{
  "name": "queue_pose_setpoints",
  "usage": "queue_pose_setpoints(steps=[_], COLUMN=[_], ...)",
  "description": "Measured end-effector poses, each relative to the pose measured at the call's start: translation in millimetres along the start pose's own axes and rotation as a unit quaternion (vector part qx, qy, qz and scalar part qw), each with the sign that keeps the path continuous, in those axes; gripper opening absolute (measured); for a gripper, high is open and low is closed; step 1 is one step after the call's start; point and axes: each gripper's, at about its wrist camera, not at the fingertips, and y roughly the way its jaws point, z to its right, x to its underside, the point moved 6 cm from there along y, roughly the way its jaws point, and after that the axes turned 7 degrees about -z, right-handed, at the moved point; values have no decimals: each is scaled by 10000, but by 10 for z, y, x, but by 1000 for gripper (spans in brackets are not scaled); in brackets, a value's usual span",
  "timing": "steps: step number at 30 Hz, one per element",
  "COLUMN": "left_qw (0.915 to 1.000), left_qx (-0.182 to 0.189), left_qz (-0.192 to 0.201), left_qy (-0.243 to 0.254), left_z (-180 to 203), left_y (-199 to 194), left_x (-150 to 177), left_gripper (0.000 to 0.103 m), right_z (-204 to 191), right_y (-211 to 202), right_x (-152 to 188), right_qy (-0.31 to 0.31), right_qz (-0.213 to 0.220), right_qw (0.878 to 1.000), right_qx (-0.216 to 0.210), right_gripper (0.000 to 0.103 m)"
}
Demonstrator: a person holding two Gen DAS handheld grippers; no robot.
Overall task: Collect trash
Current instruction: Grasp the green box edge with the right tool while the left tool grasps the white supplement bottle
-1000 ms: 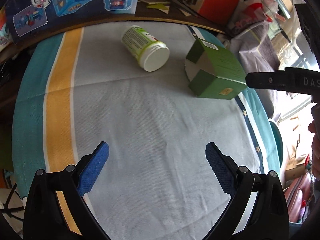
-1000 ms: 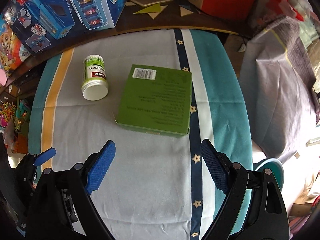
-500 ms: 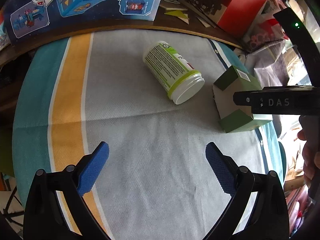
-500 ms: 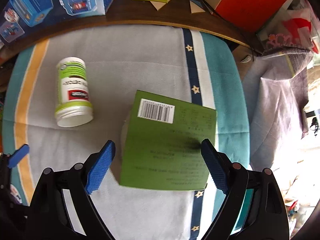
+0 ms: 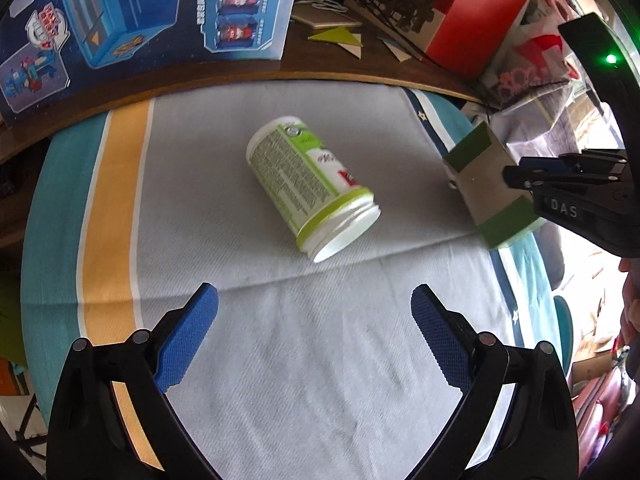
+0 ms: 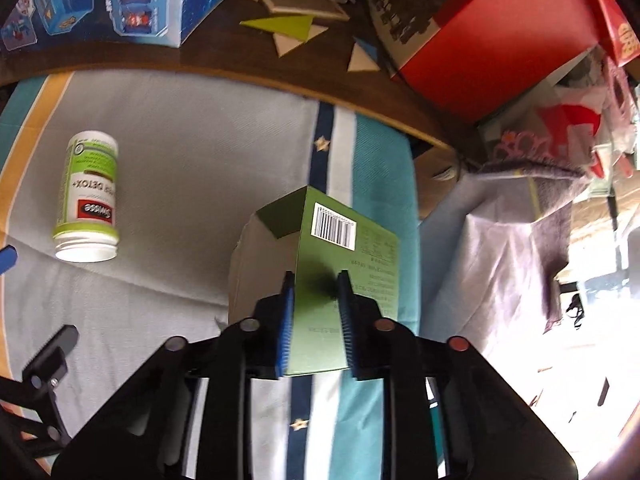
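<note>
While the right gripper (image 6: 316, 320) has just been closing, its blue pads now pinch the near edge of the green carton (image 6: 344, 264), which sits tilted over the starred navy stripe of the tablecloth (image 5: 280, 360), one flap hanging open toward the bottle. That piece of trash looks secured. The left gripper (image 5: 314, 336) hovers with its jaws spread wide and nothing between them, and the white-and-green supplement bottle (image 5: 308, 188) lies on its side straight ahead of them on the grey middle of the cloth, well apart from the pads. Its open mouth points toward that gripper and slightly to the carton's side; its closed base points away, toward the wooden table edge (image 5: 240, 76). So the bottle's long axis runs nearly along the gripper's line of approach, and the left hand is clearly the nearer one. Closing across the barrel should need only a forward reach. Beyond the bottle stand a blue toy box (image 5: 140, 12) and a red box (image 5: 460, 4).
</note>
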Motion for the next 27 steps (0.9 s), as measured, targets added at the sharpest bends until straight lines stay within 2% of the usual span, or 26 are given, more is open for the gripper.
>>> queue_pose_setpoints(steps=[4, 8, 14, 16, 17, 18, 19, 20, 22, 27], left_qw=[9999, 9995, 9981, 9973, 9971, 9969, 9967, 9969, 9972, 9980], left_qx=[-53, -227, -280, -342, -356, -347, -355, -305, -442, -591], left_qz=[84, 162, 20, -22, -72, -128, -173, -162, -95, 14], left_qy=[-89, -169, -542, -645, -672, -693, -712, -706, -592, -229], left_z=[72, 107, 26, -13, -31, -47, -67, -72, -63, 54], left_y=[-11, 28, 241, 322, 367, 411, 444, 456, 433, 274], left_x=[-222, -458, -679, -716, -719, -718, -707, -695, -652, -446], left_gripper=[97, 97, 97, 92, 83, 69, 62, 59, 57, 56], right_z=[168, 244, 347, 347, 350, 346, 340, 336, 335, 364], right_y=[-45, -51, -30, -31, -41, -46, -57, -69, -111, -234], right_x=[-153, -285, -331, -310, -294, -277, -251, -227, -164, 46], right_qy=[-76, -193, -179, -190, -194, -211, -228, -248, -238, -54], right_qz=[88, 90, 93, 110, 125, 136, 154, 183, 285, 397], right_qw=[9999, 9996, 9998, 9997, 9996, 9996, 9995, 9994, 9990, 9967], right_qx=[126, 177, -33, -88, -130, -152, -159, -172, -247, -703], right_gripper=[10, 9, 9, 9, 9, 9, 9, 9, 8, 3])
